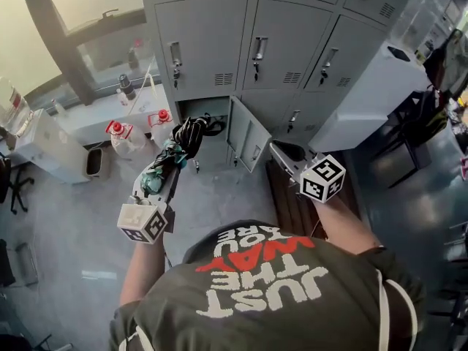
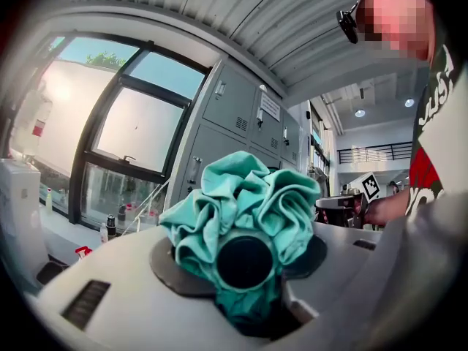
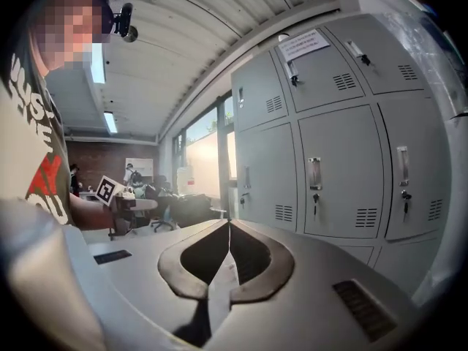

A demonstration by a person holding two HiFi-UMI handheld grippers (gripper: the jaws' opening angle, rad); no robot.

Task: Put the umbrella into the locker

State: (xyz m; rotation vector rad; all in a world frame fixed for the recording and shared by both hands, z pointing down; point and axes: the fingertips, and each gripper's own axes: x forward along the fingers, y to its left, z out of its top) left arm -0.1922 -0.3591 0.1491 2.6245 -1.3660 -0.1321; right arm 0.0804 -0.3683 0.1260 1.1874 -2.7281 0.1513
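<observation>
Teal umbrella (image 1: 170, 163) sits clamped in the left claw (image 1: 155, 185), its long axis aimed at the open locker (image 1: 190, 108) just ahead; the right claw (image 1: 276, 149), pressed together and empty, hangs beside the door (image 1: 245, 134)

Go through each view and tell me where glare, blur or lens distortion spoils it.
Head view: the window is washed out by glare, hazing the upper left. Left gripper view: fisheye with black corners; the umbrella, right at the lens, looks slightly soft. Right gripper view: fisheye bows the lockers; the far window is blown out.
</observation>
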